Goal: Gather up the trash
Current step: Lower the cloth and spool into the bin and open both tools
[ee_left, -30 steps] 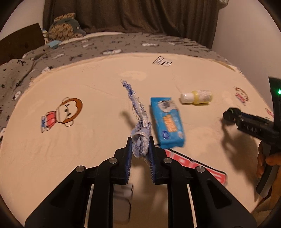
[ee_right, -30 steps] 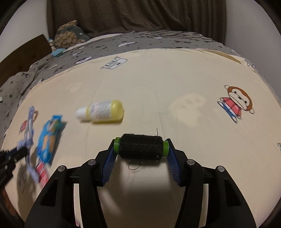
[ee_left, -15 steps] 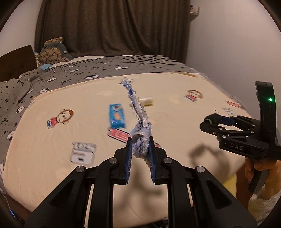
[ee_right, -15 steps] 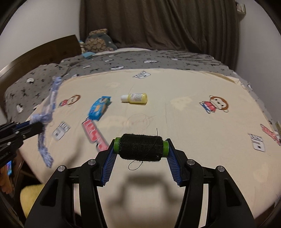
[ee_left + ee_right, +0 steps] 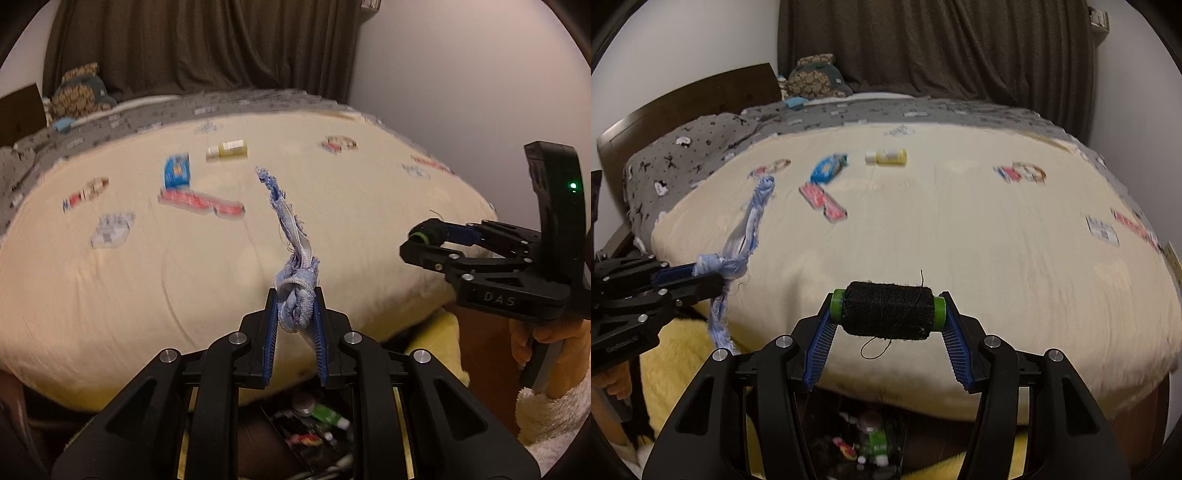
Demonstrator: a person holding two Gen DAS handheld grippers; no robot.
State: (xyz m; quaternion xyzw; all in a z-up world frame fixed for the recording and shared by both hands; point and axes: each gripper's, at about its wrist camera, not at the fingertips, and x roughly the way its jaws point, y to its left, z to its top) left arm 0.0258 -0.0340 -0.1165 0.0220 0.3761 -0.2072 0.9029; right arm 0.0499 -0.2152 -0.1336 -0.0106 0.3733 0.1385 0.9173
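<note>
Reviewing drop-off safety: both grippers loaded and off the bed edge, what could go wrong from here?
1. The blue cloth strip is pinched only at its knot by the left gripper; its loose tails could snag.
2. The black thread spool is held by its ends in the right gripper; it could slip out, and its loose thread may catch.

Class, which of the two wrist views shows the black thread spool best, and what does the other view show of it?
The right wrist view: the black thread spool sits close and sharp, clamped end to end in the right gripper, green ends and loose thread visible. The left wrist view shows it only small, from the side, largely hidden by the fingers.
</note>
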